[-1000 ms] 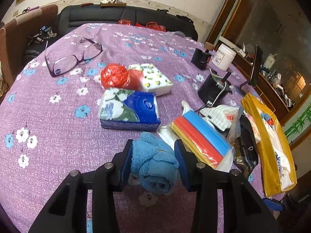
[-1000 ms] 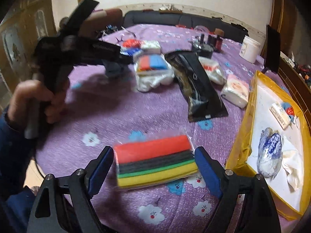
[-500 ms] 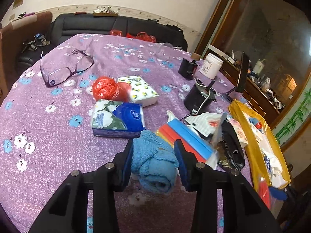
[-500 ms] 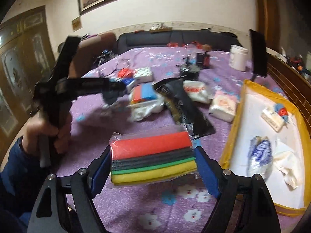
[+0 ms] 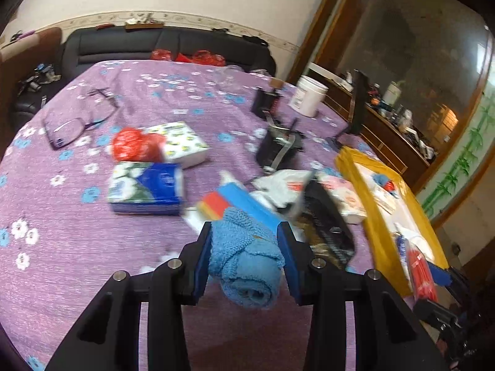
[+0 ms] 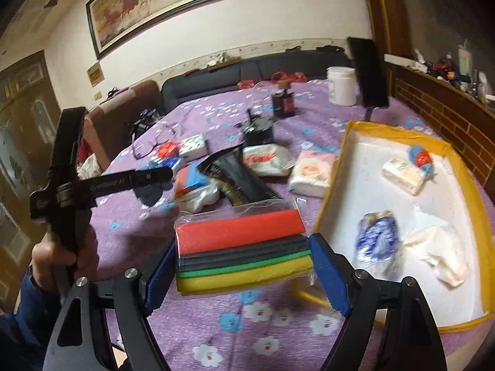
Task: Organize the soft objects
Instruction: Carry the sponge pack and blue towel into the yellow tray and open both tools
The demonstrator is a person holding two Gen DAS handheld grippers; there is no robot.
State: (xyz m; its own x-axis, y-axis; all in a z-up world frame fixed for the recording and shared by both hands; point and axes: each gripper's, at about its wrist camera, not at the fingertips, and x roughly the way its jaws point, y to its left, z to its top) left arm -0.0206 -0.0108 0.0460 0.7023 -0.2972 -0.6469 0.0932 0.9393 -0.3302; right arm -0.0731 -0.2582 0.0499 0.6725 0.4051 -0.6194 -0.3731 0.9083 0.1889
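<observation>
My left gripper is shut on a rolled blue towel, held above the purple flowered tablecloth. My right gripper is shut on a bagged pack of sponges striped red, black, green and yellow, lifted just left of the yellow-rimmed white bin. The bin holds a tissue pack, a blue-white bundle and a white bag. The left gripper also shows in the right wrist view, over the table's left side.
On the table lie tissue packs, a red bag, glasses, a red-blue sponge pack, a black pouch, a white tub and a black device. A black sofa stands behind.
Both grippers have risen and swung right towards the bin, each keeping hold of its load. The sponge pack is now well above the cloth.
</observation>
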